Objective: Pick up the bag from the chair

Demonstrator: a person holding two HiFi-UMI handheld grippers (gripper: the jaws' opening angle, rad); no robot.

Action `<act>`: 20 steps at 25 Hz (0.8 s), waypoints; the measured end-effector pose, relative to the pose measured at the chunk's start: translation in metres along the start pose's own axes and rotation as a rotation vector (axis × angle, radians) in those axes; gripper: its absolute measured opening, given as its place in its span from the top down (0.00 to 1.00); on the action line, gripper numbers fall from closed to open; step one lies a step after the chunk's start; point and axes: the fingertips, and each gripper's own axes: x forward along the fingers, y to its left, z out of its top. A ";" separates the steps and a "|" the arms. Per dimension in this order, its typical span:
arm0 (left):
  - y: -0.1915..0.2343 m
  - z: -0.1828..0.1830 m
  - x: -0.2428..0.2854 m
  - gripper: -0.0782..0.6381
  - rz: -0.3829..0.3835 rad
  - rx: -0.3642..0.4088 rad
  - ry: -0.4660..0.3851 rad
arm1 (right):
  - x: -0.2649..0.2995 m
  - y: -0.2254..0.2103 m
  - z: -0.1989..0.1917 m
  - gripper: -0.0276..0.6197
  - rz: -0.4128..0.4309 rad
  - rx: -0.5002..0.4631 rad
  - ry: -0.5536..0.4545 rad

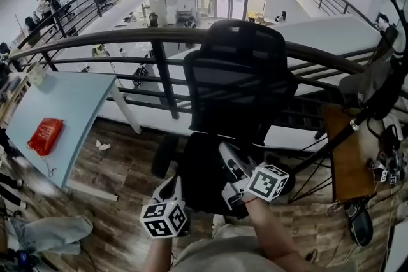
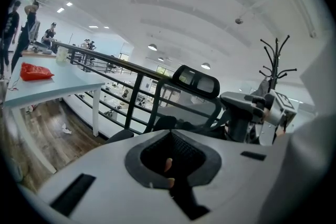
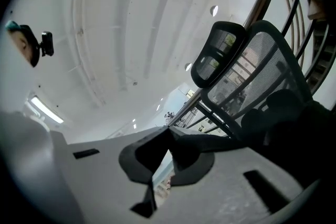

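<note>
**Gripping the black bag at the chair seat**

Left tongs (image 1: 172,185) and right tongs (image 1: 228,160) are both closed on the bag (image 1: 204,178). In the left gripper view, black woven cloth fills the gap between the jaws. In the right gripper view, the jaws meet on a dark flap that runs off to the right. The bag lies between the two tongs at the seat of the black office chair (image 1: 239,73). It is dark against dark, so I cannot tell whether it is clear of the seat. A railing (image 1: 127,41) runs behind the chair. Far left, a red packet (image 1: 44,135) rests on the pale tabletop (image 1: 70,95).
</note>
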 end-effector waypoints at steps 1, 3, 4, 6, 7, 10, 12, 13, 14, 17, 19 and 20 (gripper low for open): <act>0.001 0.000 -0.004 0.89 -0.002 0.001 -0.001 | -0.003 0.003 -0.001 0.96 -0.005 0.002 -0.006; 0.003 -0.001 -0.012 0.89 -0.007 0.003 -0.001 | -0.009 0.010 -0.003 0.96 -0.011 0.008 -0.017; 0.004 -0.001 -0.016 0.89 -0.009 0.005 0.000 | -0.013 0.014 -0.005 0.96 -0.012 0.012 -0.021; 0.003 -0.004 -0.023 0.89 -0.013 0.009 0.002 | -0.020 0.023 -0.008 0.96 -0.010 0.016 -0.026; 0.003 -0.005 -0.026 0.89 -0.014 0.011 0.004 | -0.024 0.027 -0.010 0.96 -0.009 0.016 -0.027; -0.001 -0.012 -0.037 0.89 -0.024 0.017 0.008 | -0.036 0.038 -0.017 0.96 -0.007 0.015 -0.028; -0.004 -0.017 -0.045 0.89 -0.034 0.023 0.012 | -0.045 0.046 -0.023 0.96 -0.004 0.015 -0.028; -0.004 -0.020 -0.049 0.89 -0.037 0.025 0.014 | -0.049 0.050 -0.027 0.96 -0.002 0.015 -0.027; -0.004 -0.023 -0.053 0.89 -0.041 0.027 0.016 | -0.052 0.055 -0.031 0.96 -0.001 0.015 -0.024; -0.002 -0.030 -0.069 0.89 -0.050 0.031 0.018 | -0.063 0.073 -0.047 0.96 0.007 0.010 -0.014; -0.002 -0.033 -0.080 0.89 -0.062 0.034 0.016 | -0.072 0.086 -0.057 0.96 0.005 0.012 -0.011; -0.003 -0.036 -0.086 0.89 -0.069 0.036 0.016 | -0.078 0.091 -0.062 0.96 0.002 0.014 -0.009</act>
